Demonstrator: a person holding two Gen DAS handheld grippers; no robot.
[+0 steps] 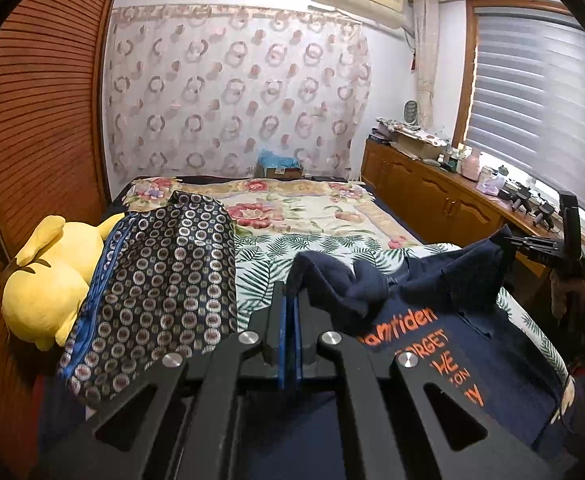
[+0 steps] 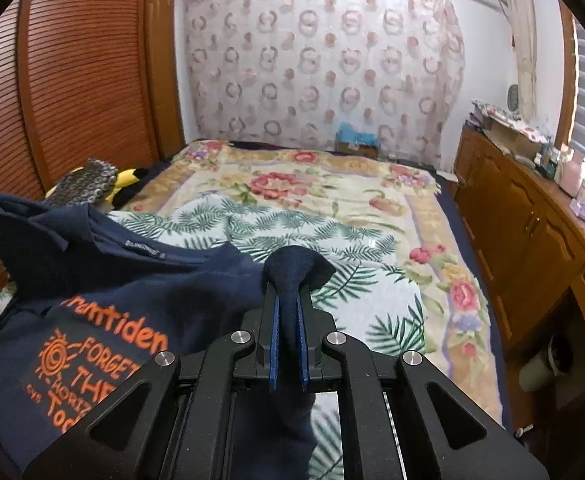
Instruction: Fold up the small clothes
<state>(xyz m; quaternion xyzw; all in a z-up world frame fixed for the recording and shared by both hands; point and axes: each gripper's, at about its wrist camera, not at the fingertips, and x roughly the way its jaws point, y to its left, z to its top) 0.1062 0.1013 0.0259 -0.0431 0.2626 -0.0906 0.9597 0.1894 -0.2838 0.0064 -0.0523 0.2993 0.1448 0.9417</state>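
A navy T-shirt [image 2: 104,280] with orange lettering is hanging between the two grippers above the near part of the bed, its printed front facing up and sagging toward the near edge. The left gripper [image 1: 291,300] is pinching one bunched corner of the shirt, its blue-padded jaws pressed together with the cloth spilling out to the right of the tips. The right gripper [image 2: 288,300] is clamping another fold of the same shirt, the navy fabric filling the narrow gap between its pads and bulging out past the tips. In the left wrist view the right gripper [image 1: 532,245] is also showing at the far right edge, with a hand [image 1: 564,284] around its handle and the shirt's fabric stretching up to it.

Under the shirt a palm-leaf sheet [image 2: 292,232] is lying over the near half of the bed, and beyond it a floral blanket [image 2: 304,184] is covering the far half. To the left, against the louvred wooden wardrobe door [image 1: 44,128], a yellow plush toy [image 1: 44,280] is lying partly under a dark patterned cloth [image 1: 164,272] (dotted with small round motifs). A wooden cabinet [image 2: 524,216] is running along the right side beneath the window blinds [image 1: 540,92], its top crowded with small items too small to name. A sheer ring-patterned curtain [image 1: 236,88] is hanging on the far wall.
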